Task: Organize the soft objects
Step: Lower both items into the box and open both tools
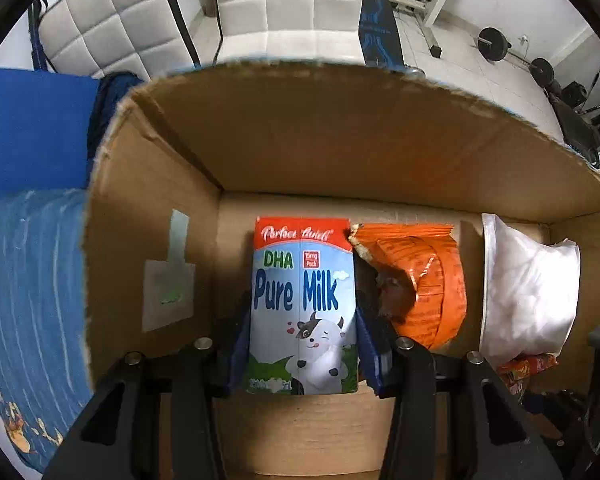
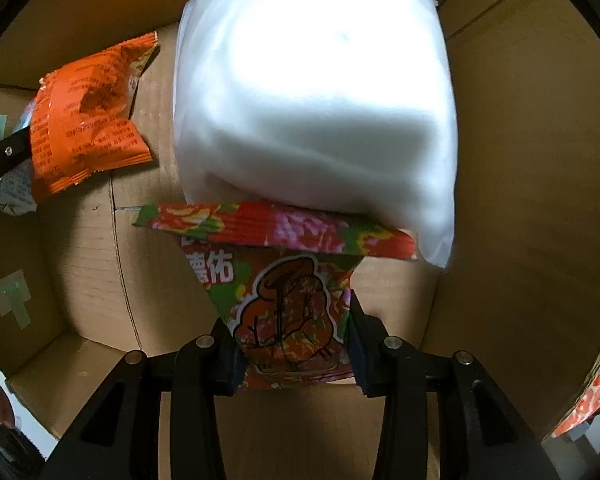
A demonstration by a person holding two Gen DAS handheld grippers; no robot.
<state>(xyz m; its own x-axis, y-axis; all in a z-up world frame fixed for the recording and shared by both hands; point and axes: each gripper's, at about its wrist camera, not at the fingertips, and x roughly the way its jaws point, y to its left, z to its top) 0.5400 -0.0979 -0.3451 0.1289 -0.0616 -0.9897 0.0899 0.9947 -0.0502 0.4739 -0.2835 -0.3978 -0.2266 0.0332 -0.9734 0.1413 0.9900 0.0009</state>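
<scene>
Nearest in the left wrist view, the left gripper [image 1: 302, 344] is clamped on the sides of a milk carton [image 1: 303, 304], held upright inside the cardboard box [image 1: 152, 216], low over its floor and near the middle. In the right wrist view, the right gripper [image 2: 294, 344] pinches a floral snack pack [image 2: 288, 312] just in front of the white pillow pack [image 2: 316, 96], the snack's top seal touching or tucked under it; I cannot tell which. To finish this step well, I would set the carton down flat on the floor beside the orange pouch [image 1: 420, 280], not on it, then ease the jaws apart without tipping it. The snack should go on the bare floor toward the near wall, so the soft pillow pack isn't crushed. Further in, the orange pouch lies toward the far wall, with the pillow pack against the right wall. Count: one carton, one floral snack pack held, one orange pouch, one white pillow pack, one box; a second floral wrapper [image 2: 592, 396] shows at the right edge.
</scene>
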